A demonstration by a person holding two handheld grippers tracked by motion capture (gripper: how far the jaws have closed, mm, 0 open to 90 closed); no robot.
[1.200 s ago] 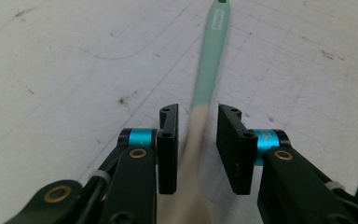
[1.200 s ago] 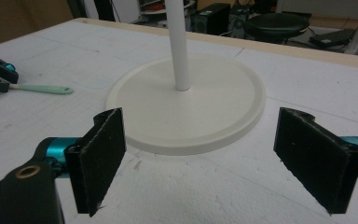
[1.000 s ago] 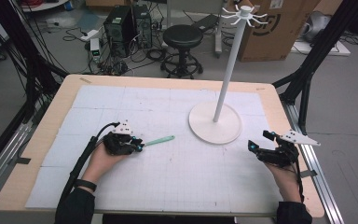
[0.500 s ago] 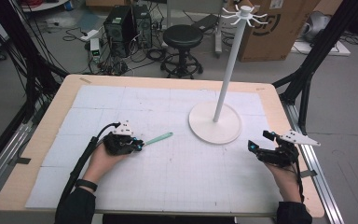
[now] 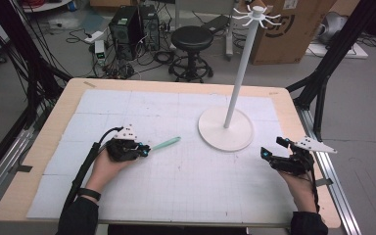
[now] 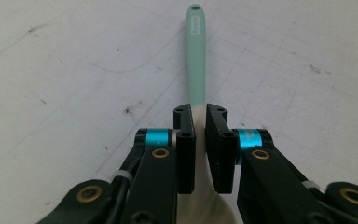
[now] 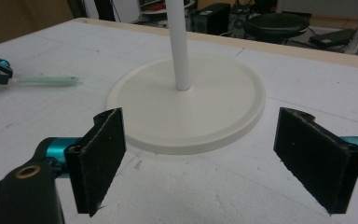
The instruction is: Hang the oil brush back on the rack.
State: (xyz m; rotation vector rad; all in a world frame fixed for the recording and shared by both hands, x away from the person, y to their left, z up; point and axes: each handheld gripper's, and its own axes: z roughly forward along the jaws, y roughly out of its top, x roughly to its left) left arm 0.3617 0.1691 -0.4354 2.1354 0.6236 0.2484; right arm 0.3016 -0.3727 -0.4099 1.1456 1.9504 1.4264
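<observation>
Since a second ago, little has moved: the mint-green spoon (image 5: pixel 165 144) has shifted slightly at centre-left on the table (image 5: pixel 49 142). Largest first: the white hook stand (image 5: pixel 225 132) sits centre-right, untouched. Your right gripper (image 5: pixel 273 152) rests wide open and empty. Your left gripper (image 6: pixel 199 140) is clamped on the spoon's neck; lift level. Its own view shows the white bowl behind the jaws and the handle's hanging hole.

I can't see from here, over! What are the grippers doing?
Left gripper shut on green spoon, flat on table. Right gripper open, empty, facing white stand. Nothing in the way.
</observation>
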